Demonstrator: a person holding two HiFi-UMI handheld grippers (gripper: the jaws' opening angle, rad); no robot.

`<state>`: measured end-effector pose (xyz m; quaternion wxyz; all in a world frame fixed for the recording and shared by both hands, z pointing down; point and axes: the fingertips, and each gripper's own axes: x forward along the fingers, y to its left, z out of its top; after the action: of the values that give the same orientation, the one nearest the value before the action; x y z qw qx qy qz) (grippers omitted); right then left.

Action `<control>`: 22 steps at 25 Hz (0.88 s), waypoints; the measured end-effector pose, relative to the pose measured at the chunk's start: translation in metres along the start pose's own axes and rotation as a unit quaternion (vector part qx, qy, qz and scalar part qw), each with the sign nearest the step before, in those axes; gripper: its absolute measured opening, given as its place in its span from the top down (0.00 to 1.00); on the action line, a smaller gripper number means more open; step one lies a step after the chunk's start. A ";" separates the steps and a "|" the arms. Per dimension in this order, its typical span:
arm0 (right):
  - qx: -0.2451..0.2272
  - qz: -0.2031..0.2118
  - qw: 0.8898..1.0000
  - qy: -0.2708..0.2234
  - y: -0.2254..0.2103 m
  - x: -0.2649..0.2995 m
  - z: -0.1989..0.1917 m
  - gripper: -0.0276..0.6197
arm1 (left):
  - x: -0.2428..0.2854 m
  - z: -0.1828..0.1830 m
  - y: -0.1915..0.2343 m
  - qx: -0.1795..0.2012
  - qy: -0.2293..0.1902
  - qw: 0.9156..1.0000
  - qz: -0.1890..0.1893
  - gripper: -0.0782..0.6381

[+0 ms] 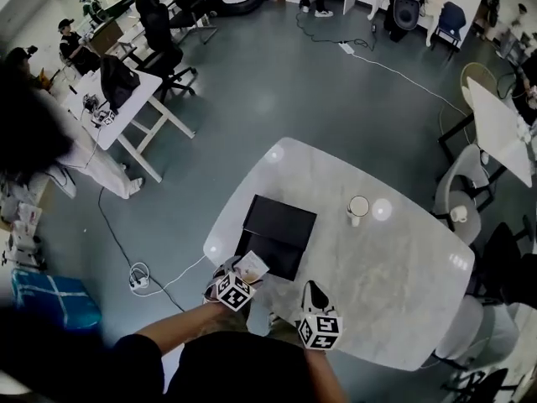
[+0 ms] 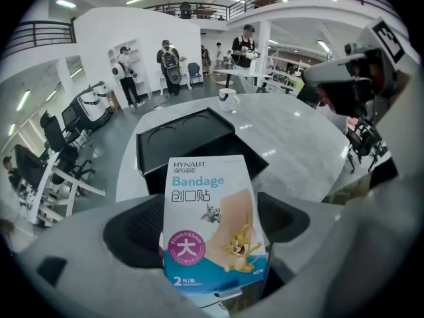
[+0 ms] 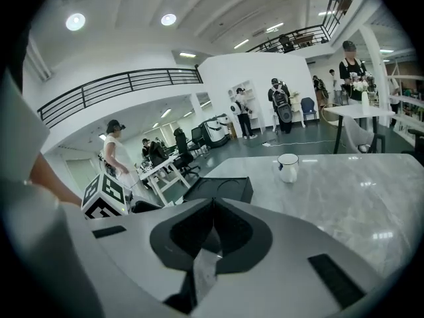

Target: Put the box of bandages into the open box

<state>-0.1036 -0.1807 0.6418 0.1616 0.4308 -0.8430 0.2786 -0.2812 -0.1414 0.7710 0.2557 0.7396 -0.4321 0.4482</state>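
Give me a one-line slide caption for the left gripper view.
Left gripper clamps the box of bandages, open black box just ahead on the marble table, white mug beyond.

An open-plan office or lab hall: a broad grey floor [image 1: 277,82] carries white desks [image 1: 138,107] with black swivel chairs [image 1: 170,59] at the upper left of the head view, and a power strip with coiled cable [image 1: 137,277] lies at the lower left. The gripper views show a railed mezzanine [image 3: 119,88] under round ceiling lights [image 3: 75,22], people with backpacks [image 2: 171,61] standing in the background, and a marble-look table [image 1: 403,284]
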 end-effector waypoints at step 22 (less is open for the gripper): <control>0.089 -0.279 0.949 -0.114 0.018 -0.011 0.016 0.94 | 0.067 0.048 -0.006 0.292 -0.027 0.932 -0.210 0.26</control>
<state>-0.1128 -0.1749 0.6174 0.0971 0.6901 -0.6740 0.2452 -0.2403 -0.2025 0.8080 0.1048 0.8673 -0.1231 0.4707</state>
